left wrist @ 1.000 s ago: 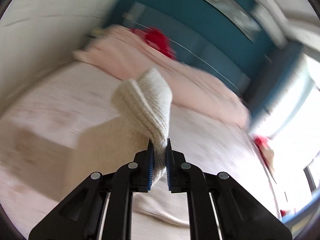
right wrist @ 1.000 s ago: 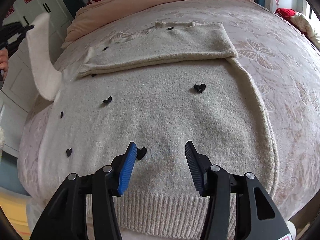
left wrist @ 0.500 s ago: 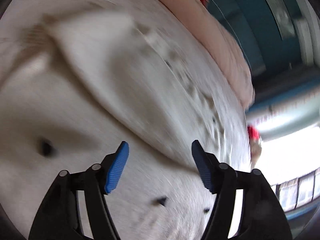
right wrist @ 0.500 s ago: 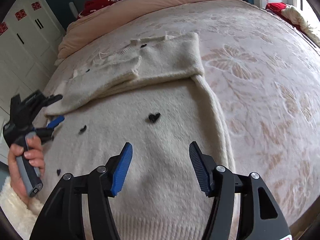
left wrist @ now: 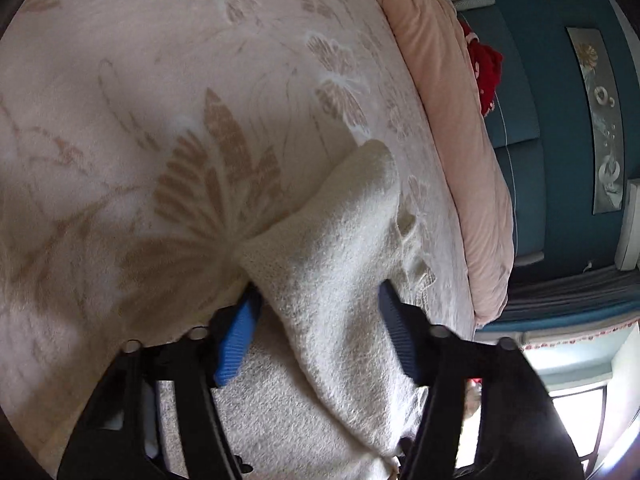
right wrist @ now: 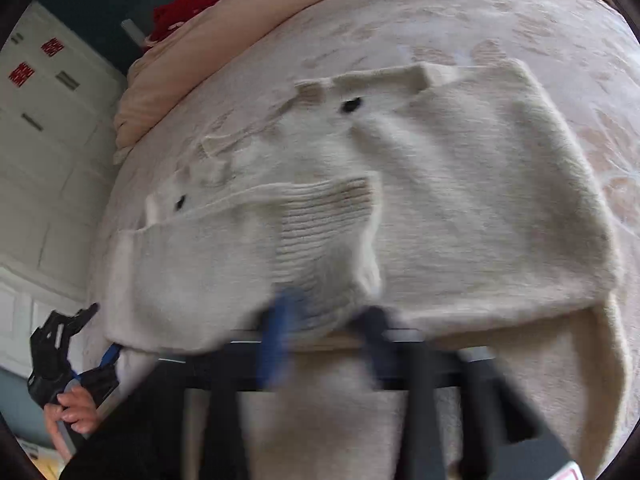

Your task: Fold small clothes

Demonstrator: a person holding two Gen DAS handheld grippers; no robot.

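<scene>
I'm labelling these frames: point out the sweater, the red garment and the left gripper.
sweater (right wrist: 460, 208): right wrist view, folded body panel.
red garment (left wrist: 486, 68): left wrist view, its middle.
left gripper (left wrist: 318, 300): left wrist view, midway between fingertips.

Left wrist view sits very close over the cream sweater (left wrist: 336, 300) at the bed's (left wrist: 160, 100) left side, facing across toward the teal wall (left wrist: 560, 120). Right wrist view looks up the bed from its foot, close and motion-blurred. The 2 views share sweater, bedspread and pink duvet (right wrist: 224, 64).
</scene>
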